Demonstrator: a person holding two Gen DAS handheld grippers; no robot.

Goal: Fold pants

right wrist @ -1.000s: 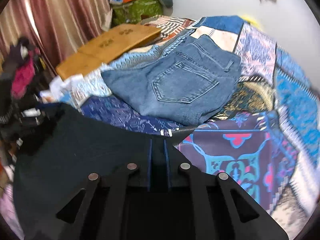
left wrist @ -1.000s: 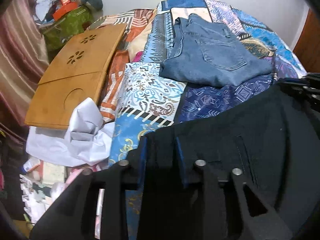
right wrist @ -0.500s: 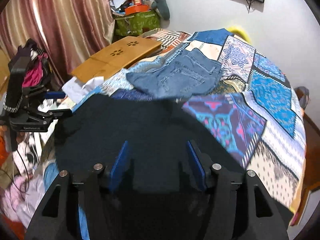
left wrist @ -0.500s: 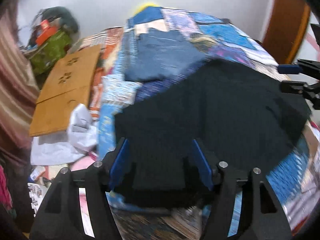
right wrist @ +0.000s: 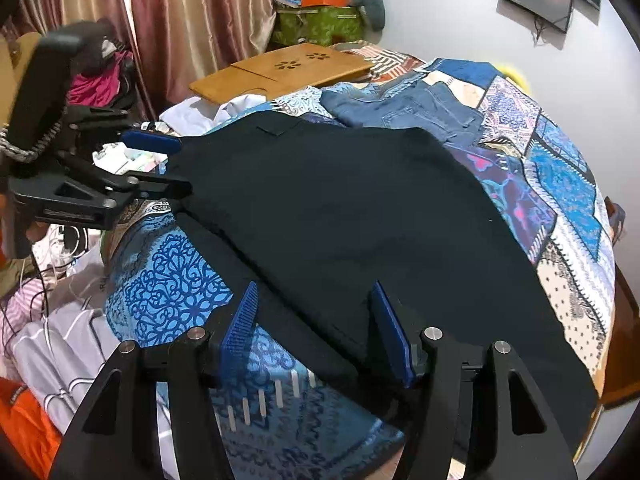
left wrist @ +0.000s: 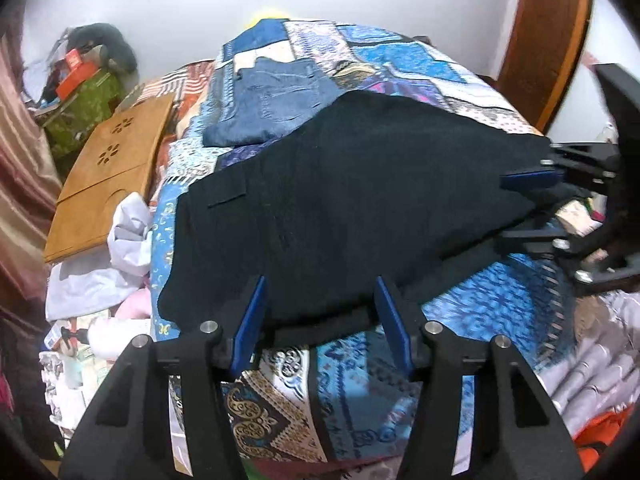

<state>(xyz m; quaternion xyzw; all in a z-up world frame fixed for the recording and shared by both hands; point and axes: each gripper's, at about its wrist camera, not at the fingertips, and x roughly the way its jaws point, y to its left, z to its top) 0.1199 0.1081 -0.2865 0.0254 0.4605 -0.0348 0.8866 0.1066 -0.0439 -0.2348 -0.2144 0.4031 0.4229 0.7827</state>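
Black pants (left wrist: 360,200) lie folded flat on the patterned bedspread (left wrist: 400,56), also seen in the right wrist view (right wrist: 360,216). My left gripper (left wrist: 322,316) is open, its blue pads either side of the pants' near edge. It shows at the left of the right wrist view (right wrist: 168,164). My right gripper (right wrist: 316,328) is open over the pants' near edge and a lower fabric layer. It shows at the right of the left wrist view (left wrist: 532,204). Neither gripper holds the cloth.
Folded blue jeans (left wrist: 272,100) lie on the bed beyond the black pants. A wooden lap tray (left wrist: 108,172) lies at the bed's left side, with white cloth (left wrist: 128,236) below it. A green bag (right wrist: 320,24) and curtains (right wrist: 160,20) stand behind.
Both grippers were shut on the black pants a second ago; they have opened, let go and drawn back. The pants now rest spread on the bed.
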